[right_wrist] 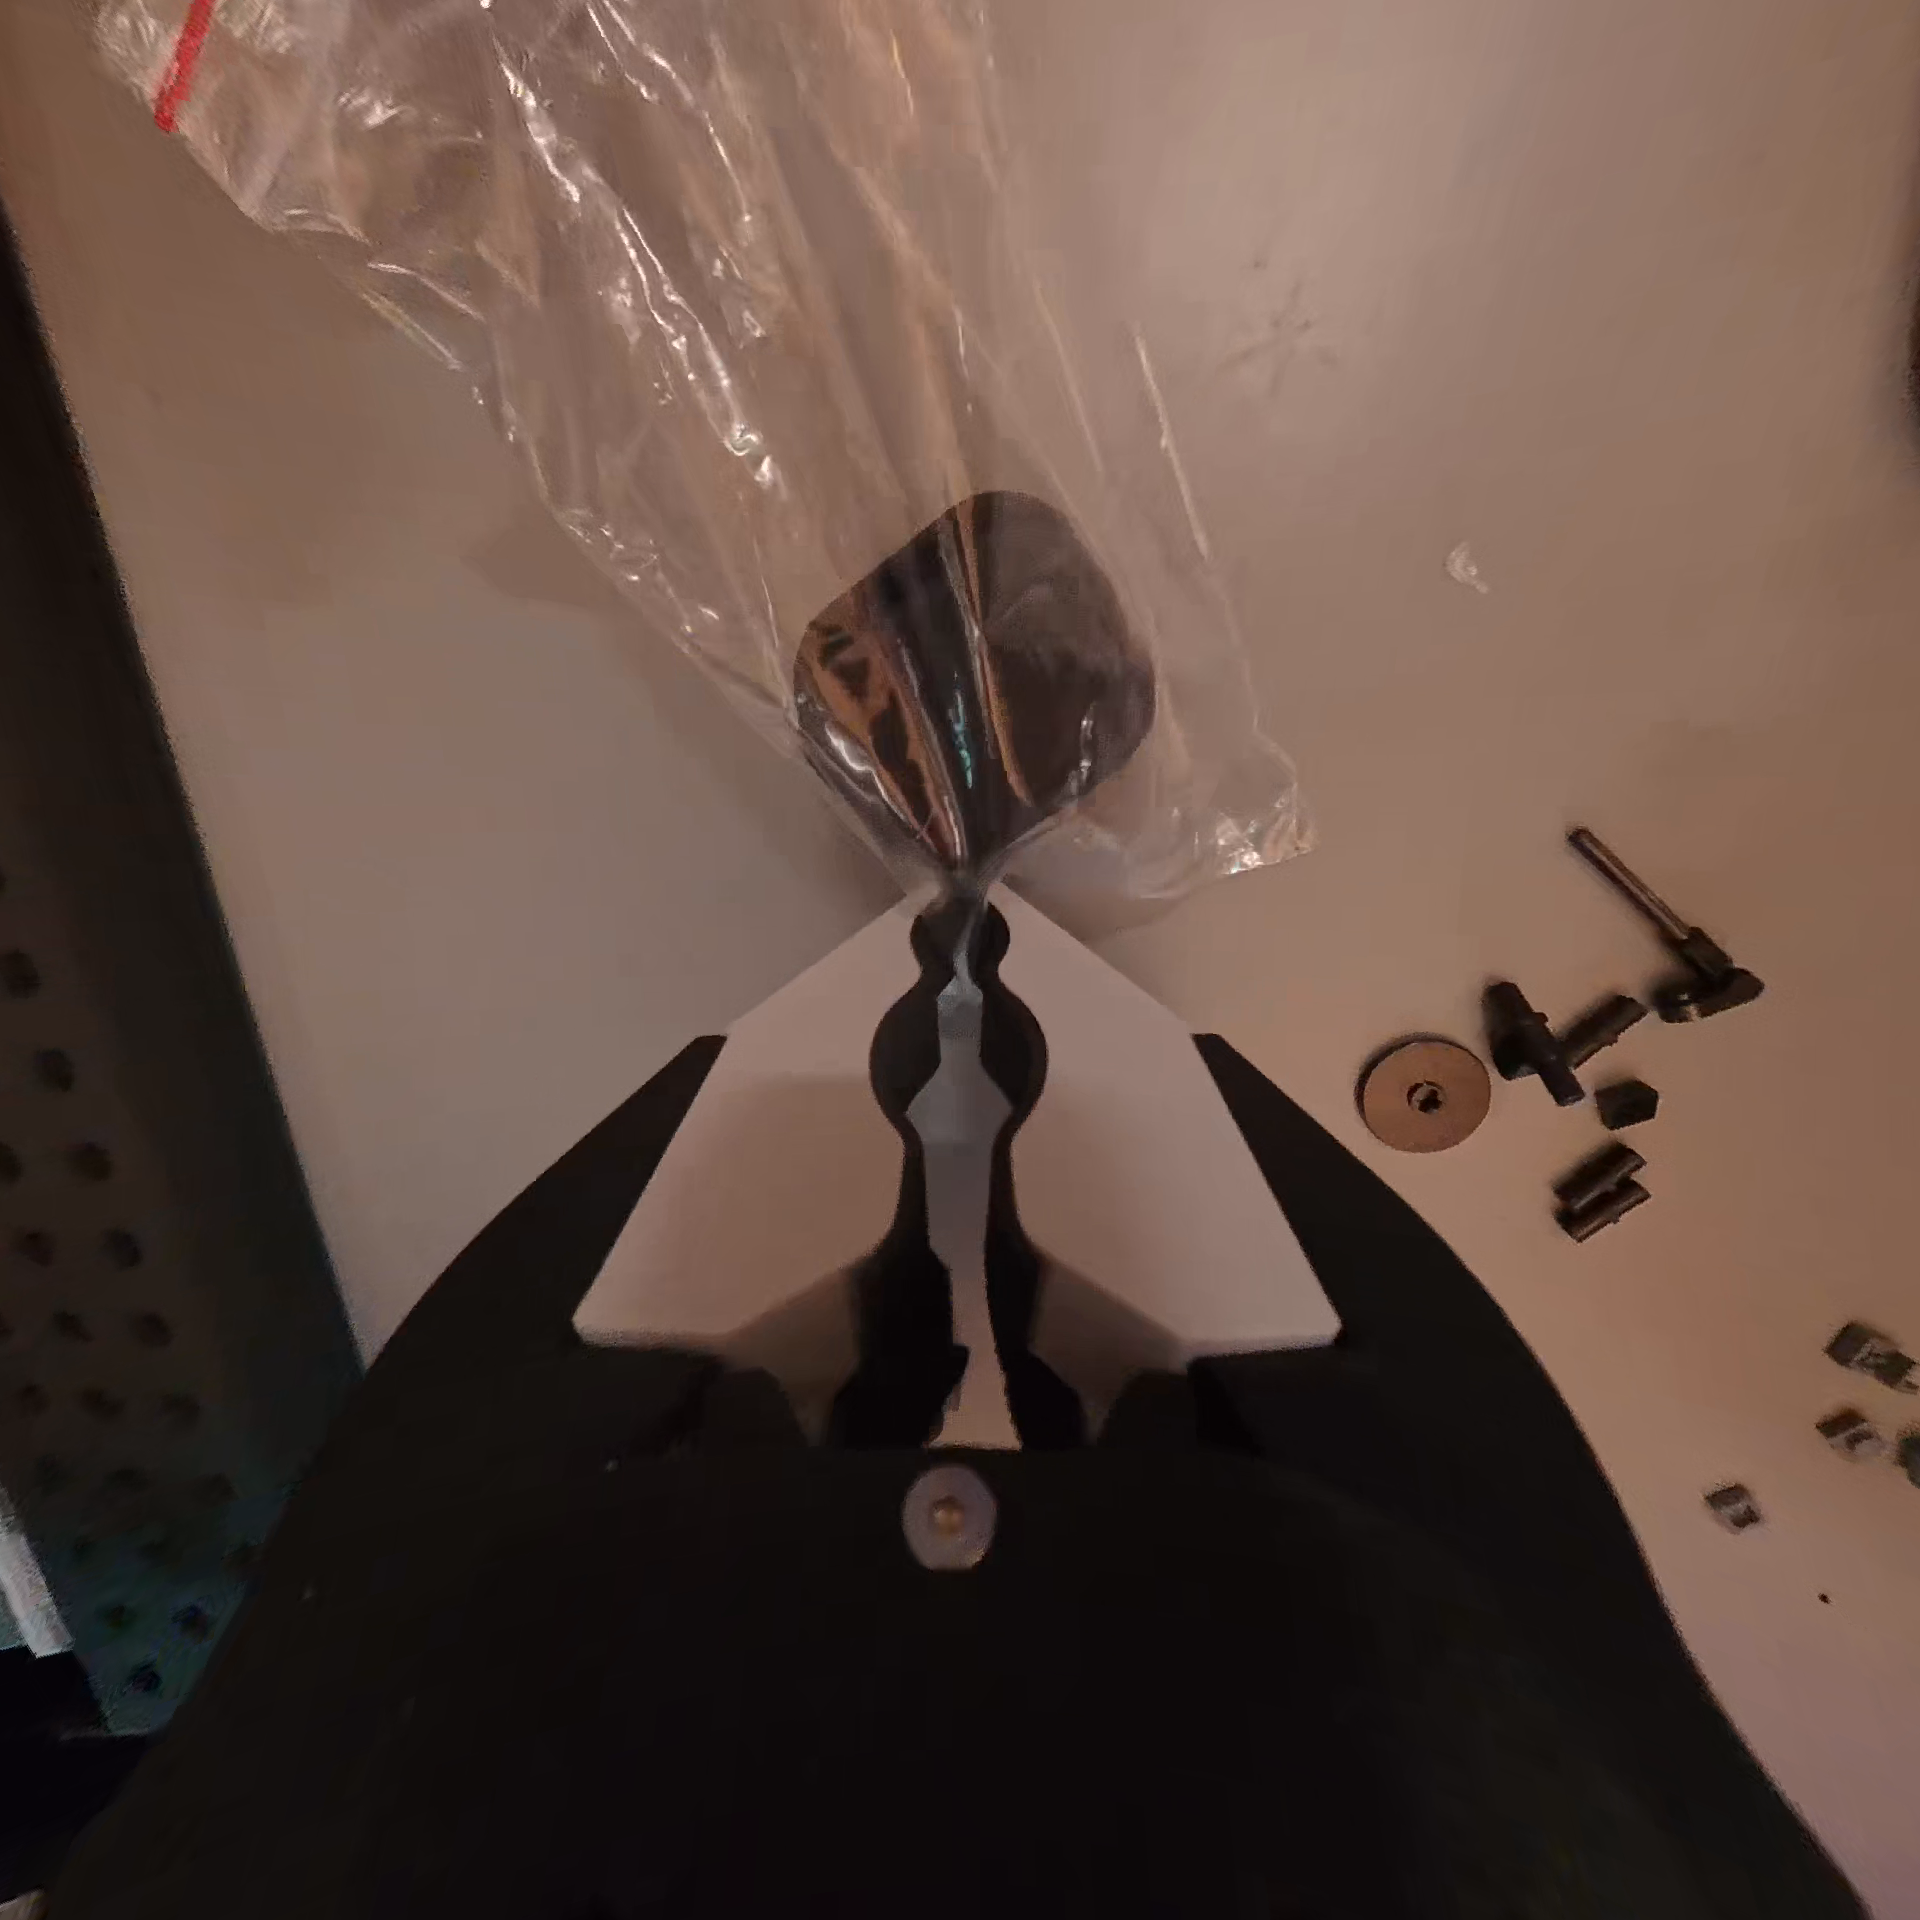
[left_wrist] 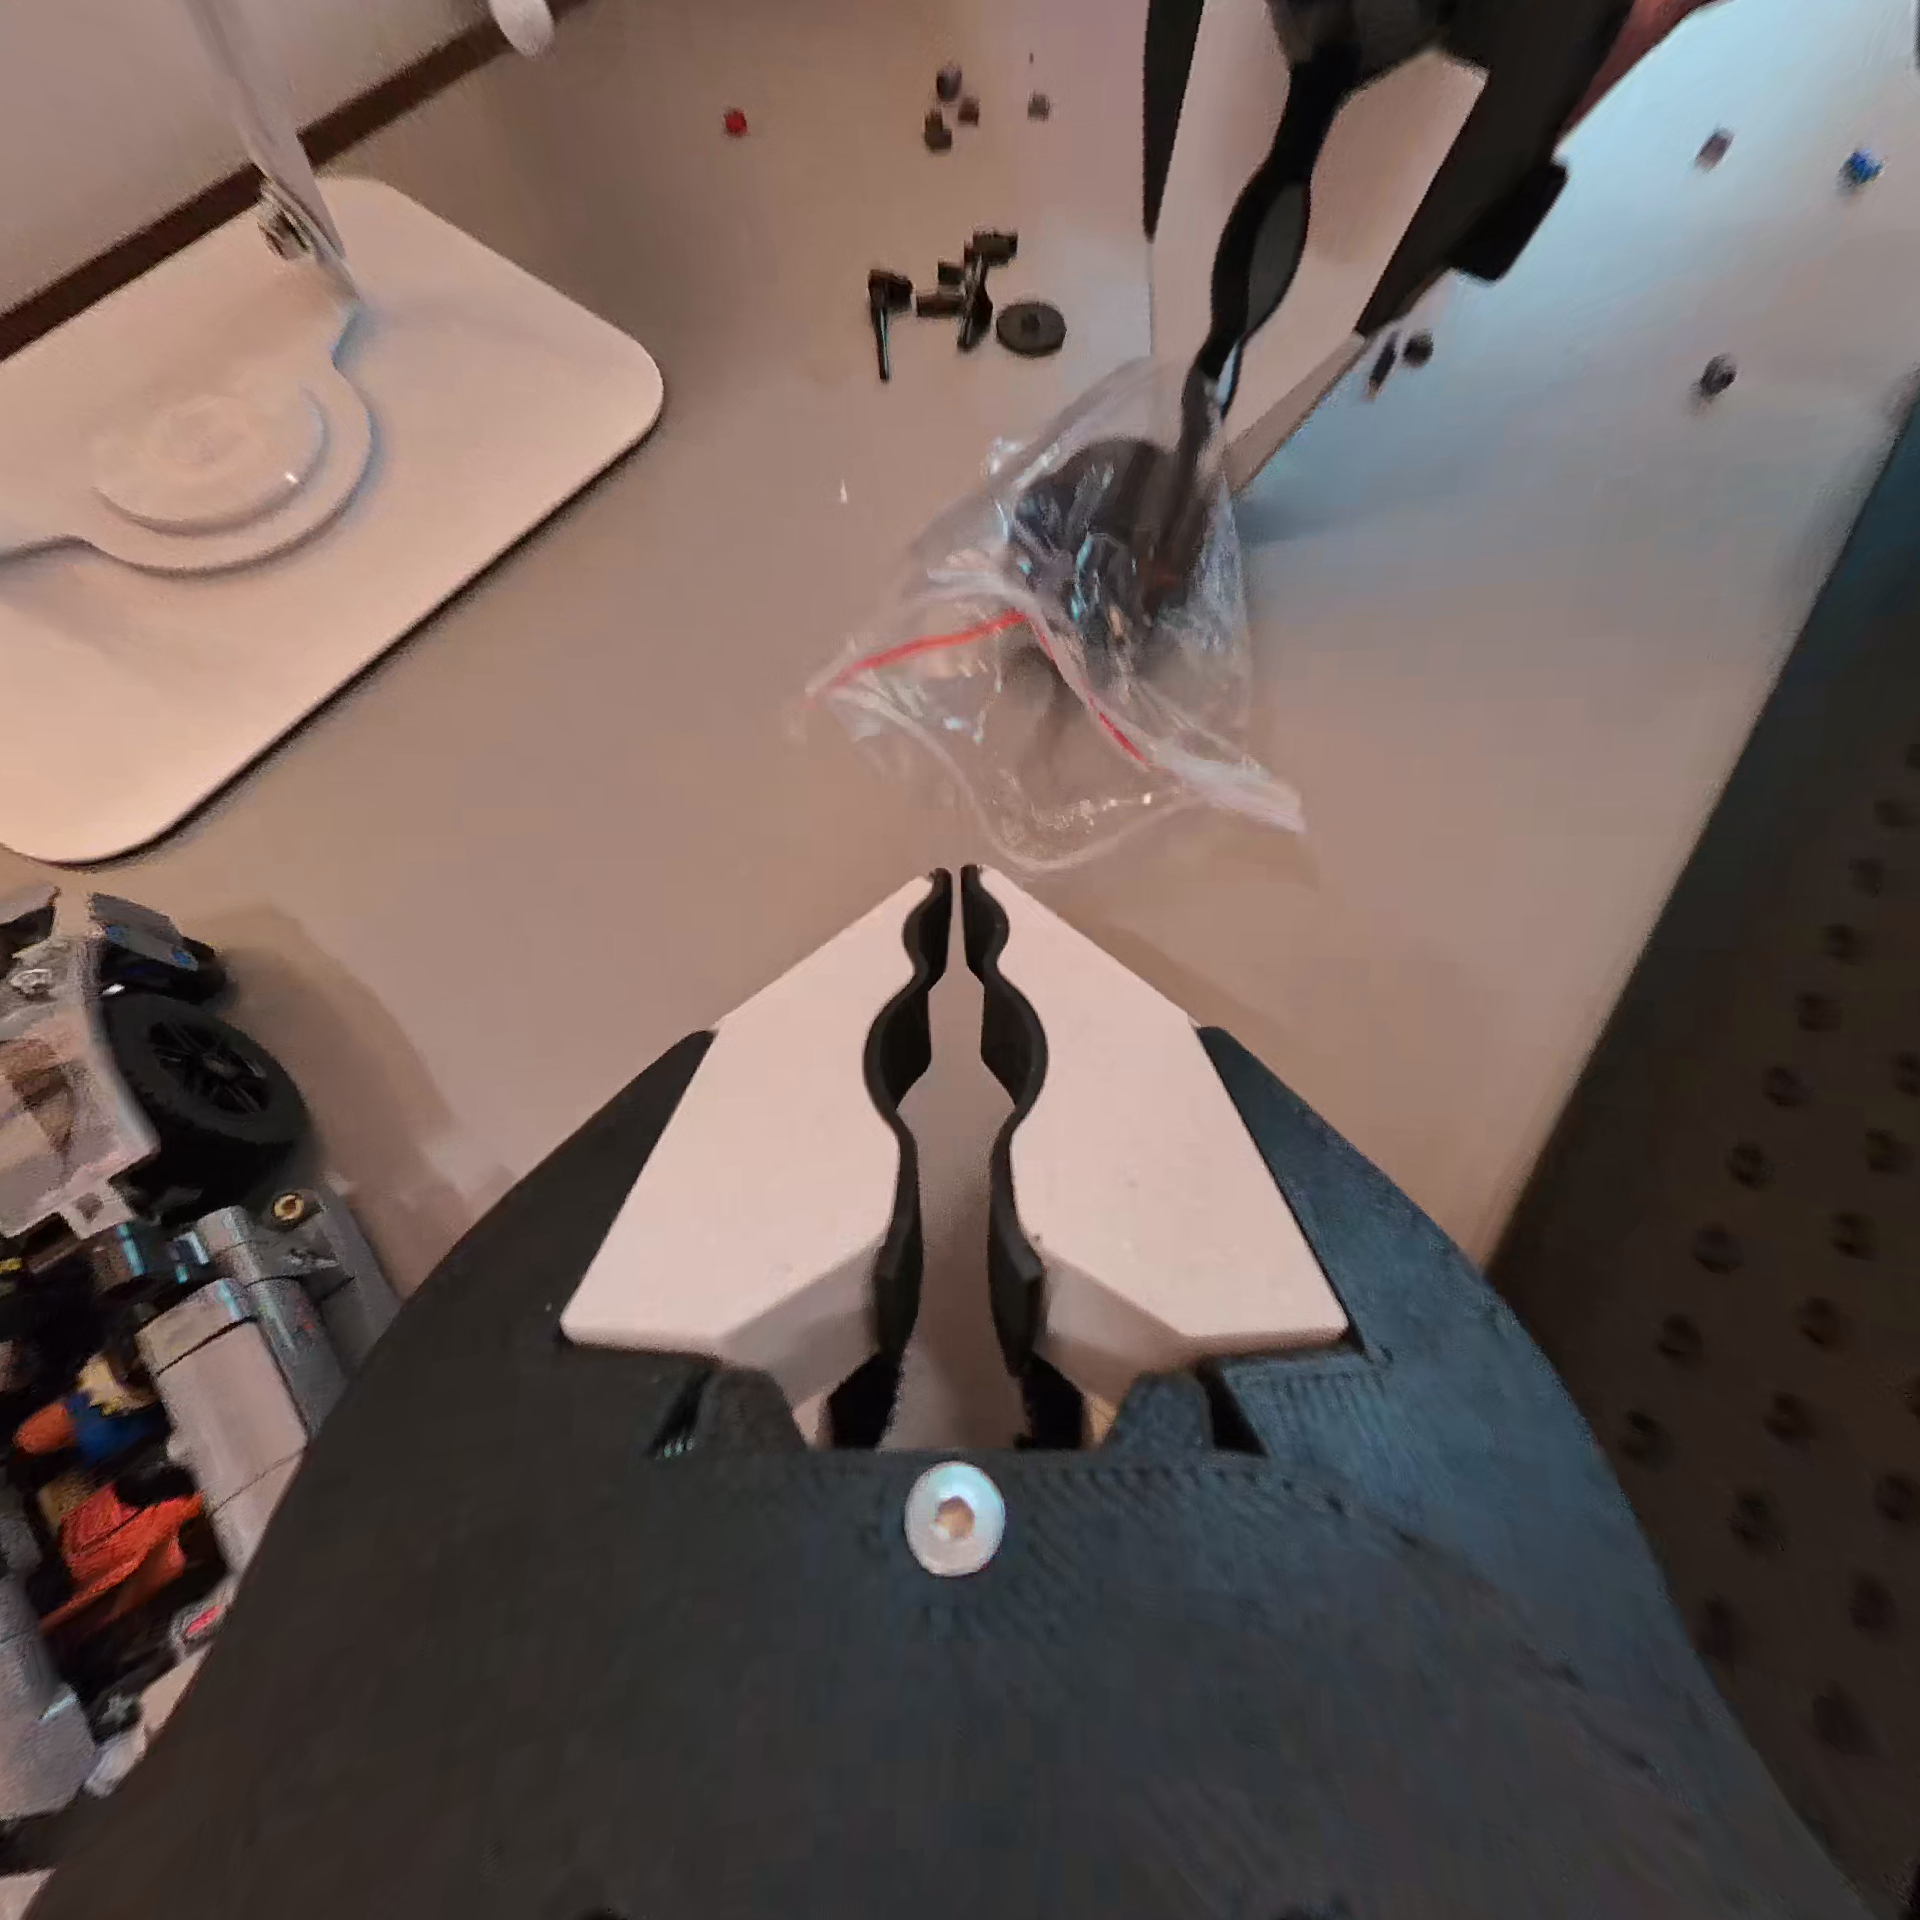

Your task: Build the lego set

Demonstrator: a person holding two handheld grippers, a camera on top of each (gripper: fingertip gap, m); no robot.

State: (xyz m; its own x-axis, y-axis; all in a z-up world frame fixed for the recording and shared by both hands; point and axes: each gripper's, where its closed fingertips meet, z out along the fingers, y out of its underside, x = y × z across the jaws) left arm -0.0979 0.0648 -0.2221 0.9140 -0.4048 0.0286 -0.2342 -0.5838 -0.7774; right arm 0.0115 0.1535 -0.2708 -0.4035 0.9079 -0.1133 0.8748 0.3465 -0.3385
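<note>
My right gripper (right_wrist: 958, 906) is shut on a corner of a clear plastic zip bag (right_wrist: 727, 343) with a red seal line, and holds it above the beige table. A black tyre (right_wrist: 1023, 675) hangs inside the bag just past the fingertips. In the left wrist view the same bag (left_wrist: 1060, 644) hangs from the right gripper (left_wrist: 1205, 416), ahead of me and to the right. My left gripper (left_wrist: 956, 878) is shut and empty, just short of the bag's lower edge. A part-built lego car (left_wrist: 125, 1195) with a black wheel lies at the left edge.
Loose black lego parts (left_wrist: 956, 296) lie on the table beyond the bag, also in the right wrist view (right_wrist: 1538, 1070). A white stand base (left_wrist: 312, 499) sits at the left. A dark perforated board (left_wrist: 1787, 1143) runs along the right. Small pieces (left_wrist: 951, 104) lie farther back.
</note>
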